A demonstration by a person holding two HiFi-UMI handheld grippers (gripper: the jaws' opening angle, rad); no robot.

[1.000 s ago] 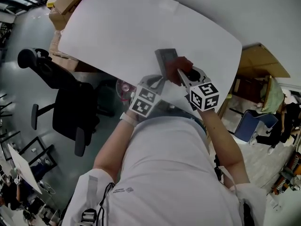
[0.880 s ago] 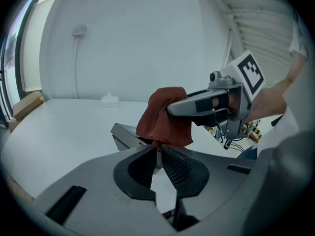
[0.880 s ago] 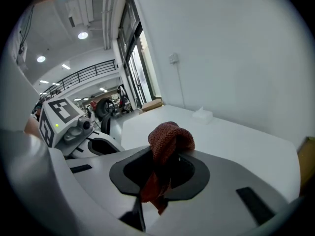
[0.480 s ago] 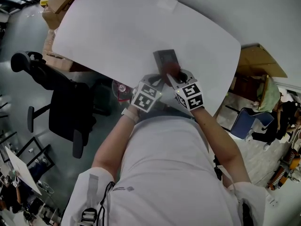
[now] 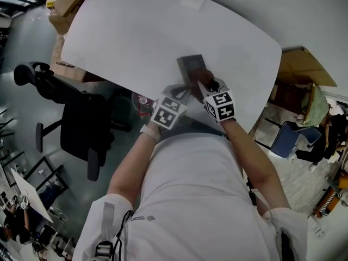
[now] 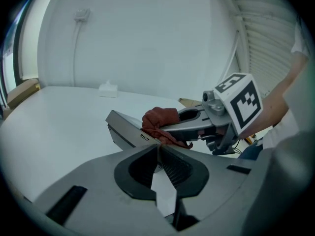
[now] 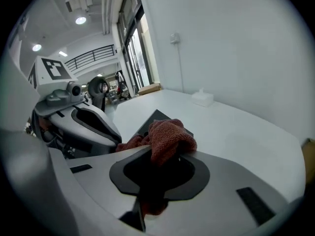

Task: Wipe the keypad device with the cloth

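The keypad device is a flat dark grey slab near the front edge of the white table. A red-brown cloth lies on its near right part. My right gripper is shut on the cloth and presses it onto the device. My left gripper is shut, its tips against the near edge of the device. In the left gripper view the cloth bunches around the right gripper.
A small white box sits far back on the table. A black office chair stands on the left of the floor, cardboard boxes lie at the far left, and a wooden cabinet is on the right.
The right gripper with the cloth has slid a little to the left over the device. The left gripper has stayed at the device's near edge.
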